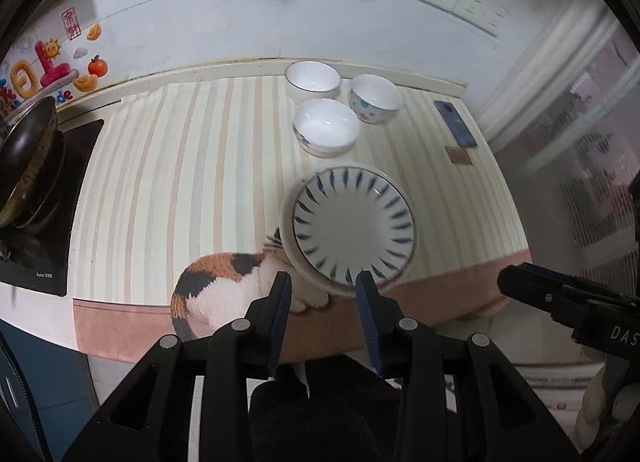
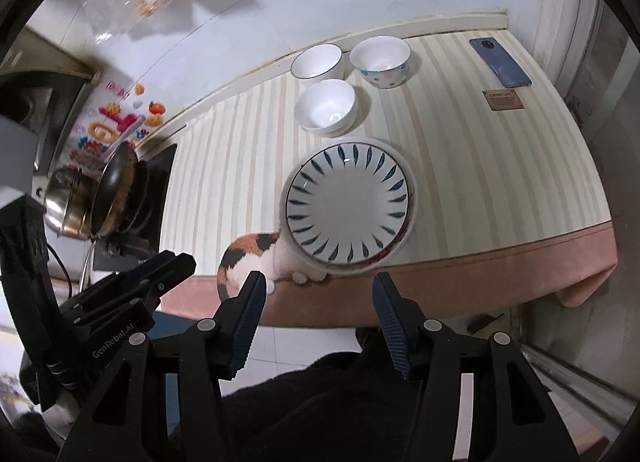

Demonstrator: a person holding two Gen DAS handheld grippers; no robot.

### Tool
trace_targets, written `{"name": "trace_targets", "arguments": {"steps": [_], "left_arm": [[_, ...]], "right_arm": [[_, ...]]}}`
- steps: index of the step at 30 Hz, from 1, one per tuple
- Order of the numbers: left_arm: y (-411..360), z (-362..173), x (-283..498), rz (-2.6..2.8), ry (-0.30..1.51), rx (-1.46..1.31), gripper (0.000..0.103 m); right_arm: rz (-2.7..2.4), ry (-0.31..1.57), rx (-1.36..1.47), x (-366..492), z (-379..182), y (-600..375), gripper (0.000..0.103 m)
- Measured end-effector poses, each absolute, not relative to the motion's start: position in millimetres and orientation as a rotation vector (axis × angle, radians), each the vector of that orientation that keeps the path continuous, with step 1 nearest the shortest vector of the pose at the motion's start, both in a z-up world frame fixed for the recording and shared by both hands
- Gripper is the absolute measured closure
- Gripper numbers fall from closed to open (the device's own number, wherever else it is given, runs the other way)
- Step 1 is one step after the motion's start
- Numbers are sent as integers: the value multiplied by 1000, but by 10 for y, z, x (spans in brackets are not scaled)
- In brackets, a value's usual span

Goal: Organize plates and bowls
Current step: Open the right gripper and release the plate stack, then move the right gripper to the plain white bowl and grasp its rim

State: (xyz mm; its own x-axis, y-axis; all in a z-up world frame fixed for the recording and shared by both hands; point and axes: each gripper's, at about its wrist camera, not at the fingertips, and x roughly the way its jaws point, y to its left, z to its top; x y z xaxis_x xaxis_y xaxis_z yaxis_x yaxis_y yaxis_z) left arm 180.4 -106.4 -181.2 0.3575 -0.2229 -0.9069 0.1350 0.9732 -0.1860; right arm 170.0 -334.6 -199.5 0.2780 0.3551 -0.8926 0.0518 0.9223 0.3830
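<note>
A stack of plates lies near the front edge of the desk; the top plate is white with a ring of dark blue leaf strokes, and the rim of at least one more plate shows beneath it, the exact count not discernible. Behind the stack stand three bowls in a tight group: two plain white bowls with thin dark rims, and one bowl with coloured dots. The desk carries a cream-and-tan striped cloth with a pink border. A calico cat figure sits on the cloth, touching the stack's left side. One blue phone lies at the far right corner. One dark pan rests on the stove to the left, with a steel pot beside it. The left gripper hovers above the plates' near rim, jaws narrowly apart, holding nothing. The right gripper hovers over the desk's front edge, jaws wider, likewise empty.
</note>
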Motion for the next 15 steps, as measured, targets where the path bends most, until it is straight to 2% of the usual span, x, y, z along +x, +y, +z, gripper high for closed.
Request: {"name": "trace_targets", "arguments": {"steps": [6,15], "left_arm": [[-962,-2099,2507,-135,1179,-124,72],[-1037,-2906,3884,-63,1335,-265,72]], "right_arm": [[196,1271,397,2385,-2303,-3478,44],[272,1358,408,3816,-3118,-3625,44]]}}
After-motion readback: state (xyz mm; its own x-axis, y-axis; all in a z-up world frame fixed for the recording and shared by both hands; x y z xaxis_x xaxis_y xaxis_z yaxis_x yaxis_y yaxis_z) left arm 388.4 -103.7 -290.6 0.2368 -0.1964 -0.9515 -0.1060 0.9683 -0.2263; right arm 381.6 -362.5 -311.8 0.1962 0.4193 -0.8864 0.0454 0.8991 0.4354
